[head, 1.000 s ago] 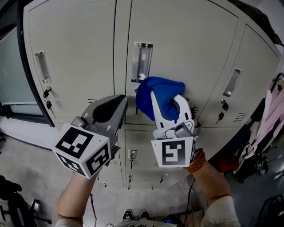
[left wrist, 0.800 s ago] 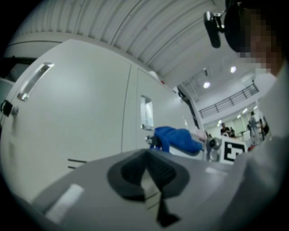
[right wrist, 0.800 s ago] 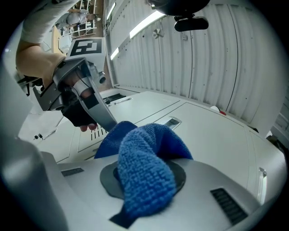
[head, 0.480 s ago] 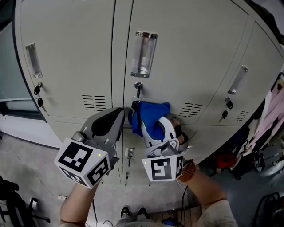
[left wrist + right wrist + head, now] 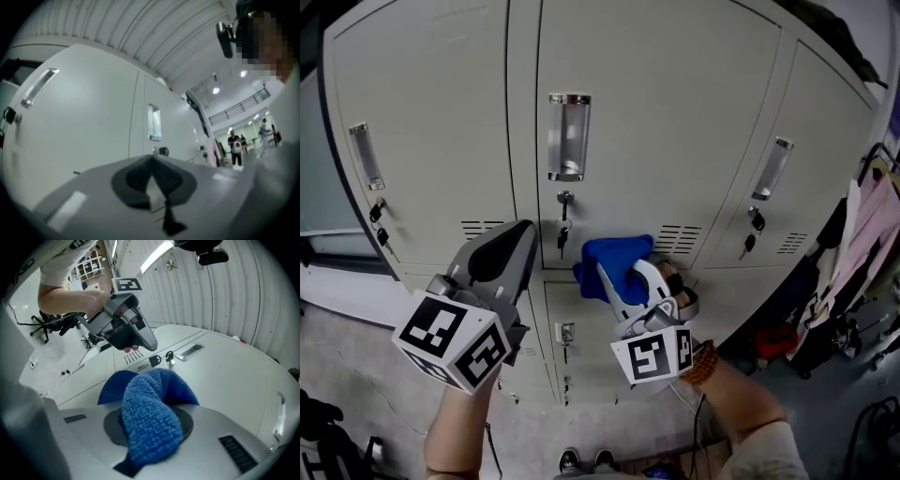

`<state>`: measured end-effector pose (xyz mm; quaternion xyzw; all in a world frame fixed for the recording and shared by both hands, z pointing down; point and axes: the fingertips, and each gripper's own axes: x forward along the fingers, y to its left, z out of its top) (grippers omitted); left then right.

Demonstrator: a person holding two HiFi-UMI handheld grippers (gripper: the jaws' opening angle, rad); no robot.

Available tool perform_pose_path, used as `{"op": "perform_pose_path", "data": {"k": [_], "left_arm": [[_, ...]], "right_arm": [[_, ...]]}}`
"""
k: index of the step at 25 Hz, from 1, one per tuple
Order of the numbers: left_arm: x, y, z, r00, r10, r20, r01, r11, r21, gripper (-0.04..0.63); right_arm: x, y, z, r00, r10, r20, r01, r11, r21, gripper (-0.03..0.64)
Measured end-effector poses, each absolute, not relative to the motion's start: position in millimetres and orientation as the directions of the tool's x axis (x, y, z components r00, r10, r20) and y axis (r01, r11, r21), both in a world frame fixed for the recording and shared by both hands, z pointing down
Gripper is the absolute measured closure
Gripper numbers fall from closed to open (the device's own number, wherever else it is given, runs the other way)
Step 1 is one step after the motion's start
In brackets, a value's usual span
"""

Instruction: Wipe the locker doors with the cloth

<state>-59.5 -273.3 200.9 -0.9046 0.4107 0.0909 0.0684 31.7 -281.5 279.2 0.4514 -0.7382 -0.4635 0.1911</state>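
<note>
The blue cloth lies bunched against the bottom of the middle grey locker door, beside its vent slots and below the hanging keys. My right gripper is shut on the cloth, which fills the space between its jaws and hides the fingertips. My left gripper is held a little left of the cloth, close to the doors, shut and with nothing in it. It shows in the right gripper view as a grey body with a hand behind it. In the left gripper view its jaws point along the door faces.
A metal handle sits on the middle door, with similar handles on the left door and right door. Lower lockers run beneath. Clothes hang at the right. A dark window frame borders the left. My shoes show below.
My right gripper has carried the cloth down the middle door, from beside the handle to below the lock near the vents. The left gripper has stayed at its side.
</note>
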Motion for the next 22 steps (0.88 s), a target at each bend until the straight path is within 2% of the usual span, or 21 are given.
{"op": "perform_pose_path", "data": {"k": [8,15,22], "left_arm": [[-48.2,-262.3,130.7,0.672,-0.679,-0.297,-0.730,-0.674,-0.113,0.594],[-27.8,-237.5,63.9,0.691,-0.620,-0.371,-0.716,-0.658,-0.235,0.594],[-11.0,-221.0,32.1,0.720,-0.573,-0.392,-0.687,-0.669,-0.282,0.594]], "right_arm": [[29.4,-279.3,171.8,-0.530,-0.827,-0.189,-0.463,0.095,0.881,0.592],[22.5,-278.4,40.1,-0.546,-0.777,-0.314,-0.480,-0.017,0.877,0.594],[25.6,-276.5,-39.1,-0.531,-0.763,-0.368,-0.545,-0.025,0.838,0.593]]}}
